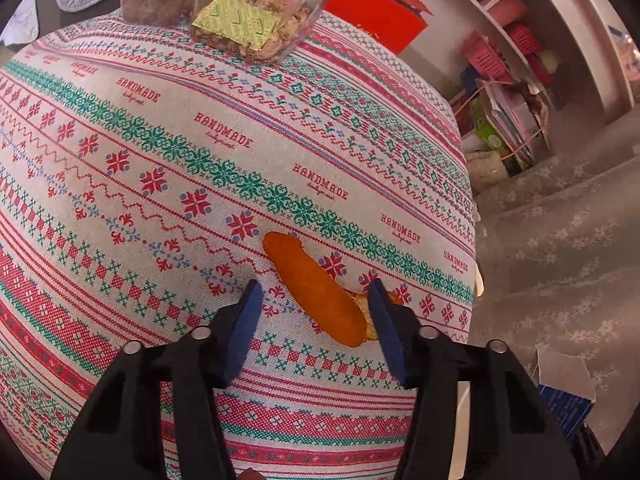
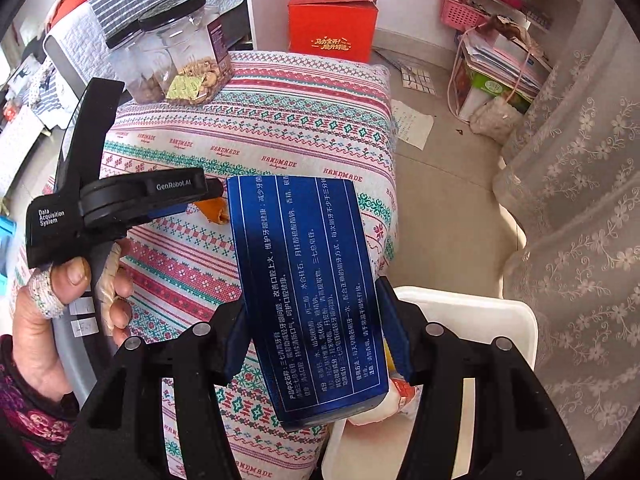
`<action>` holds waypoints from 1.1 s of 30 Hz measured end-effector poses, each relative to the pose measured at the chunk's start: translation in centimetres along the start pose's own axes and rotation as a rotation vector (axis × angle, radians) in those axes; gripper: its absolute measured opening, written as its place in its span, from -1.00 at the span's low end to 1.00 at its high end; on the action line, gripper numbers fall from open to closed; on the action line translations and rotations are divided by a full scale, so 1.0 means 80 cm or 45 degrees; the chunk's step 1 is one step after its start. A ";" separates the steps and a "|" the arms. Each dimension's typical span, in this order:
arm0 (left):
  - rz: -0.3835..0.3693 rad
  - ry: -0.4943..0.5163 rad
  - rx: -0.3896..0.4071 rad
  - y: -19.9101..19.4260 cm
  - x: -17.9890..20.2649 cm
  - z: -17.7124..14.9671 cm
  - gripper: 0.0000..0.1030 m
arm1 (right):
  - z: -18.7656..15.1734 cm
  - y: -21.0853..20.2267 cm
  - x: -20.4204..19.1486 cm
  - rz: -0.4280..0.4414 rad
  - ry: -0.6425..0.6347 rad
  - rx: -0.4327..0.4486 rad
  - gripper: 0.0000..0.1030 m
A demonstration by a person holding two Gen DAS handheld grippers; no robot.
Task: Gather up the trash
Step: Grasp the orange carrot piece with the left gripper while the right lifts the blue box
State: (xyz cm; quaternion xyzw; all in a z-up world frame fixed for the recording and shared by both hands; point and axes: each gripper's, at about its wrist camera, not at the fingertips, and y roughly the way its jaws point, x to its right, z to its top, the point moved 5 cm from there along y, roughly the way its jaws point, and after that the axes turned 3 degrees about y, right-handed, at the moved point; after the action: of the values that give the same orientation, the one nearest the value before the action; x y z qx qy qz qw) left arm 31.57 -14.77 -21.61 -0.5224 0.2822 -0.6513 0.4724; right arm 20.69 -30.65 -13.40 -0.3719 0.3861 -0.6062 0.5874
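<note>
My left tool is hanging open over the peel, which is lying slantwise between its pads. My right tool is gripping the box.

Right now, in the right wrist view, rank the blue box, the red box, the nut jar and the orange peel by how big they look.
1. blue box, though it is nearest the camera, so its true size is unsure
2. red box and nut jar, which look about alike
3. orange peel, mostly hidden
</note>
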 end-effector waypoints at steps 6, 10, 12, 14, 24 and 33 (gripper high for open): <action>0.004 0.032 0.021 -0.019 -0.011 -0.007 -0.60 | 0.005 -0.016 -0.015 0.038 0.048 0.070 0.06; 0.051 0.067 0.094 -0.058 -0.024 -0.006 -0.64 | 0.007 -0.026 -0.038 0.077 0.040 0.119 0.06; 0.093 0.105 0.145 -0.079 -0.032 -0.005 -0.67 | 0.007 -0.030 -0.051 0.088 0.035 0.139 0.06; 0.127 0.128 0.188 -0.099 -0.043 -0.005 -0.72 | 0.008 -0.035 -0.062 0.100 0.036 0.164 0.06; -0.028 -0.062 0.147 -0.117 -0.084 -0.007 0.01 | -0.006 -0.054 -0.071 0.097 0.035 0.199 0.08; 0.085 -0.100 0.095 -0.045 -0.053 -0.004 0.00 | 0.000 -0.042 -0.046 0.055 0.058 0.170 0.08</action>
State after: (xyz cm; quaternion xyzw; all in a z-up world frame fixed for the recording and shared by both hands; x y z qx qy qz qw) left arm 30.13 -9.55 -20.40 -0.5199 0.2562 -0.6243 0.5237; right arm 19.40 -26.96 -10.33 -0.3097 0.3658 -0.6262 0.6149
